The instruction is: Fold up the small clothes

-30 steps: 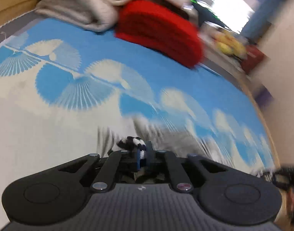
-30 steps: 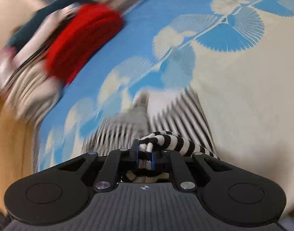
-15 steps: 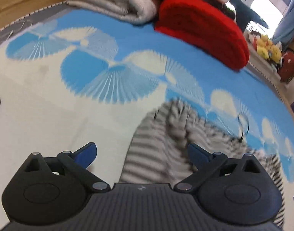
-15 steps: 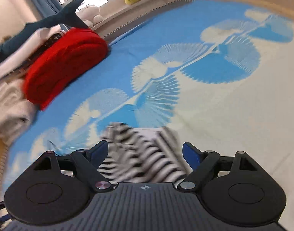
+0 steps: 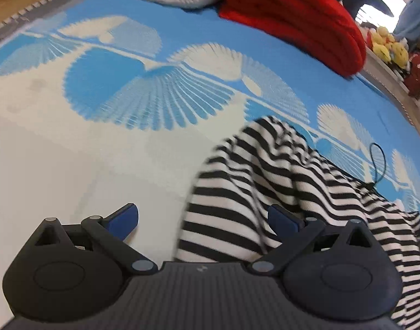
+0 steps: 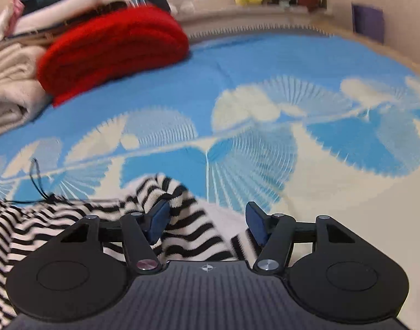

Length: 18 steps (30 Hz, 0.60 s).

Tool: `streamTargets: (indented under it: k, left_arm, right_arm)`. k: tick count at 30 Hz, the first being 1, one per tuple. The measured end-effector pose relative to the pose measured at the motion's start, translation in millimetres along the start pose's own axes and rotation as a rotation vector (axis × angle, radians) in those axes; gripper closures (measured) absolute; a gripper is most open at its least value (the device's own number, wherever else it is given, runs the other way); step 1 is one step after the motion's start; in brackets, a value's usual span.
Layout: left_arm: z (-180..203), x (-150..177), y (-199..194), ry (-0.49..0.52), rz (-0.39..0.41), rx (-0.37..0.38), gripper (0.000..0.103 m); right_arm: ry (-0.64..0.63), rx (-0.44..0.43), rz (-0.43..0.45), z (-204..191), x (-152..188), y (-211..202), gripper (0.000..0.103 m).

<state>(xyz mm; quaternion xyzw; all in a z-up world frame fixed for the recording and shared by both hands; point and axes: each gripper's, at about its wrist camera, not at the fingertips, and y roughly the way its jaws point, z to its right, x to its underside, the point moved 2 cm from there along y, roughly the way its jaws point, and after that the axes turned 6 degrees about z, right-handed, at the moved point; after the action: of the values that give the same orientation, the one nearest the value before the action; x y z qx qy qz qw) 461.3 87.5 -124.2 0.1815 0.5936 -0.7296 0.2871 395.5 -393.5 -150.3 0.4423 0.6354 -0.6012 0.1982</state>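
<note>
Your left hand-held gripper (image 5: 203,221) stands wide apart, tilted steeply down over the bed (image 5: 72,165). The striped garment (image 5: 264,187) lies rumpled on the blue-and-cream bedcover; its near edge runs between your left fingers, with neither pad pressing it. Your right hand-held gripper (image 6: 207,224) is part open, its jaws having just been closing, with a raised fold of the striped garment (image 6: 182,220) between the fingers; the left pad (image 6: 159,220) touches cloth, the other stands clear. A red folded blanket (image 6: 113,46) lies at the bed's far edge.
</note>
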Motion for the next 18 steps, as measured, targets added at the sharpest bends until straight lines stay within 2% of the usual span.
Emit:
streamTargets:
  k: [1, 2, 3, 8, 10, 14, 16, 18]
  left_arm:
    - [3, 1, 2, -0.001, -0.013, 0.009, 0.002]
    - [6, 3, 3, 0.011, -0.016, 0.016, 0.002]
    - [9, 4, 2, 0.032, -0.016, 0.018, 0.002]
    - [20, 7, -8, 0.122, 0.03, 0.014, 0.002]
    - [20, 7, -8, 0.113, 0.029, 0.01, 0.002]
    - [17, 6, -9, 0.09, 0.035, 0.0, 0.002]
    - [16, 5, -9, 0.078, 0.036, 0.005, 0.002]
    - [14, 6, -8, 0.075, 0.027, 0.002, 0.002]
  right_arm:
    - [0.016, -0.012, -0.03, -1, 2, 6, 0.052]
    - [0.038, -0.037, -0.053, -3, 3, 10, 0.095]
    - [0.067, -0.061, -0.073, -4, 1, 11, 0.1]
    - [0.139, -0.066, 0.053, 1, -16, -8, 0.1]
    - [0.151, -0.032, 0.081, 4, -19, -12, 0.1]
    - [0.142, 0.1, 0.176, 13, -29, -16, 0.1]
    - [0.165, 0.126, 0.178, 22, -27, -10, 0.1]
    - [0.172, 0.098, 0.112, 24, -16, 4, 0.1]
